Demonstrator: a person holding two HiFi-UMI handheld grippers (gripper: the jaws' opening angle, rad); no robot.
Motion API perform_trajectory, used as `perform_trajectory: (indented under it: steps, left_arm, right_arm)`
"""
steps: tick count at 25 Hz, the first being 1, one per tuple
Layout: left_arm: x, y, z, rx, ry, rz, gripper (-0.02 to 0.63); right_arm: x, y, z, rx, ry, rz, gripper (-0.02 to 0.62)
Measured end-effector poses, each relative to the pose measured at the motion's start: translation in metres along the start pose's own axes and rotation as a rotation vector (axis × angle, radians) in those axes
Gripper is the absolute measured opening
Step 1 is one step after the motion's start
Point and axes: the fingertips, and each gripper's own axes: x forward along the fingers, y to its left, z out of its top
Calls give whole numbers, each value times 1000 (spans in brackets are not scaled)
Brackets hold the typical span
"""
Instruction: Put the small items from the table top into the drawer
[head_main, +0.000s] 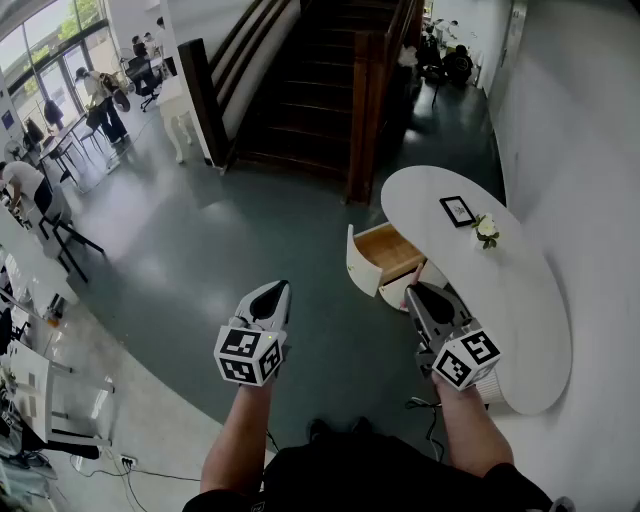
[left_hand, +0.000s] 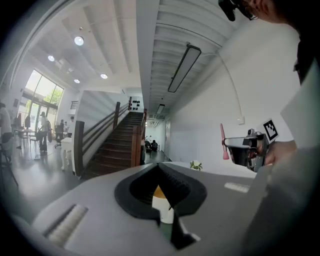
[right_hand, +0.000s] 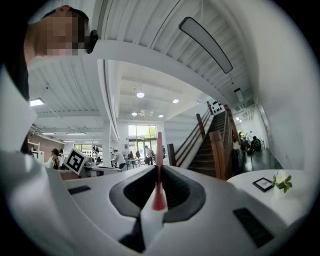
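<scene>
The white oval table (head_main: 530, 330) stands at the right, with its wooden drawer (head_main: 385, 255) pulled open toward the floor. A small framed picture (head_main: 457, 211) and a white flower (head_main: 487, 230) rest on the table top. My left gripper (head_main: 272, 297) hovers over the floor left of the drawer; in the left gripper view its jaws are shut on a small white item with an orange top (left_hand: 161, 204). My right gripper (head_main: 422, 296) is just in front of the drawer, shut on a thin pink stick (right_hand: 159, 170), whose tip also shows in the left gripper view (left_hand: 222, 142).
A dark wooden staircase (head_main: 320, 90) rises behind the table. People, desks and chairs (head_main: 60, 230) fill the far left. A cable (head_main: 425, 410) lies on the floor by my feet. The white wall (head_main: 590, 150) runs along the table's right side.
</scene>
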Motion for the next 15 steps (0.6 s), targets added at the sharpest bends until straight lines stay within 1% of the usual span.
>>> perform_trajectory:
  steps: [7, 15]
  left_arm:
    - [0, -3, -3, 1, 5, 6, 11]
    - [6, -27, -10, 4, 31, -16, 11]
  right_arm:
    - [-5, 5, -4, -4, 23, 13, 54]
    - [-23, -8, -13, 42, 16, 3, 53]
